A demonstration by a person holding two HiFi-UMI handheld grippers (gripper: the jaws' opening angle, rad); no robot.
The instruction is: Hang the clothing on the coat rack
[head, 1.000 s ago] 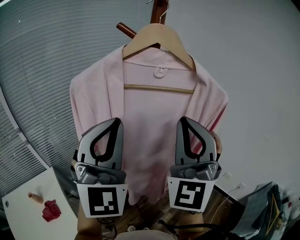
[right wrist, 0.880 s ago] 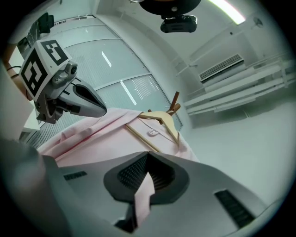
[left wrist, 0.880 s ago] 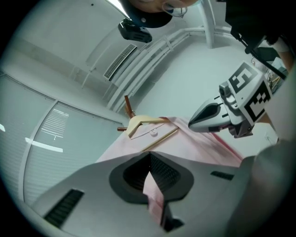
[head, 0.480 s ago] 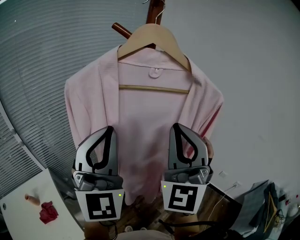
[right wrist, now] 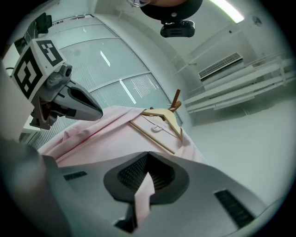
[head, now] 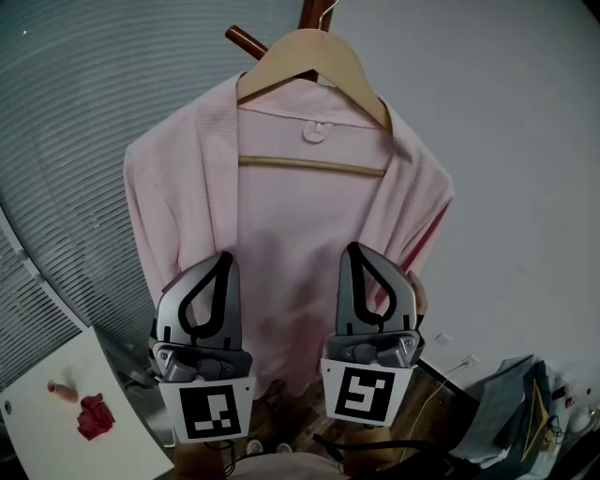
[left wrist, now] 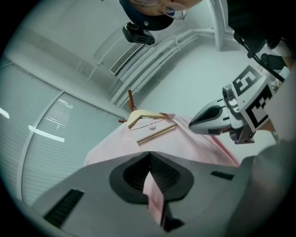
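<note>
A pale pink garment (head: 281, 206) hangs on a wooden hanger (head: 314, 61), whose hook sits at the top of the brown coat rack (head: 311, 13), beside a peg (head: 246, 42). Both grippers are low against the garment's front. My left gripper (head: 225, 261) is shut on a fold of pink fabric (left wrist: 155, 194). The right gripper (head: 354, 251) pinches another fold (right wrist: 143, 192). In each gripper view the other gripper shows: the right one (left wrist: 217, 115) and the left one (right wrist: 78, 104). The garment's lower hem is hidden behind the grippers.
Slatted blinds (head: 56, 141) curve along the left and a white wall (head: 525, 169) stands on the right. A white table (head: 37, 441) at lower left carries a red scrap (head: 92, 415) and a small peg. Bags and cables (head: 511, 412) crowd the lower right floor.
Both grippers sank slightly and drifted a little left while staying shut on the fabric. The garment stays hung on the hanger.
</note>
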